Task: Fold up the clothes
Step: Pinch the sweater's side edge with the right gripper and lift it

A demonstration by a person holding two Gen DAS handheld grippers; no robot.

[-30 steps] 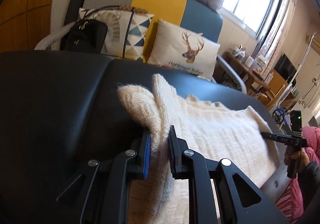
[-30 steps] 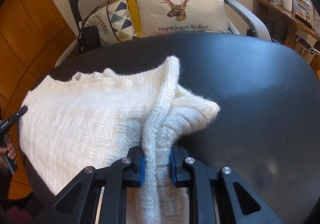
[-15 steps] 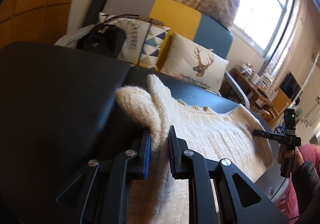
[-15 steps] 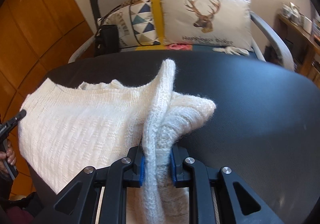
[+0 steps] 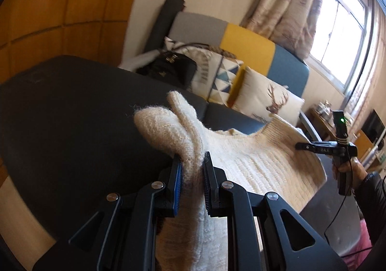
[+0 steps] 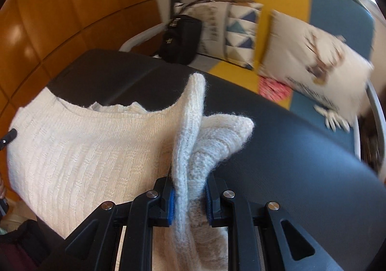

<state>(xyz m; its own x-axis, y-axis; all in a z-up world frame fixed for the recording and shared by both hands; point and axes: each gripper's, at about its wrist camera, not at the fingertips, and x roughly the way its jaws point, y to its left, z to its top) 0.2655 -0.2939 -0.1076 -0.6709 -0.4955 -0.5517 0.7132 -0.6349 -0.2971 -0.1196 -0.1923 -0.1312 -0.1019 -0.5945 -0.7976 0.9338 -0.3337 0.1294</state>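
both tools clamping cream sweater (image 5: 253, 160), raised

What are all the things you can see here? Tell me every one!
Cream knitted sweater: one, partly lying on the black surface, pinched at two spots.
Black padded surface: one, under the sweater.
Grey, yellow and blue sofa: one, behind the surface.
Deer-print cushion: one, white, on the sofa.
Triangle-pattern cushion: one, beside it.
Black handbag: one, at the sofa's end.
Patterned curtain: beige, by the window.
Left tongs: black, blue pads, shut on sweater.
Right tongs: same, shut on sweater.
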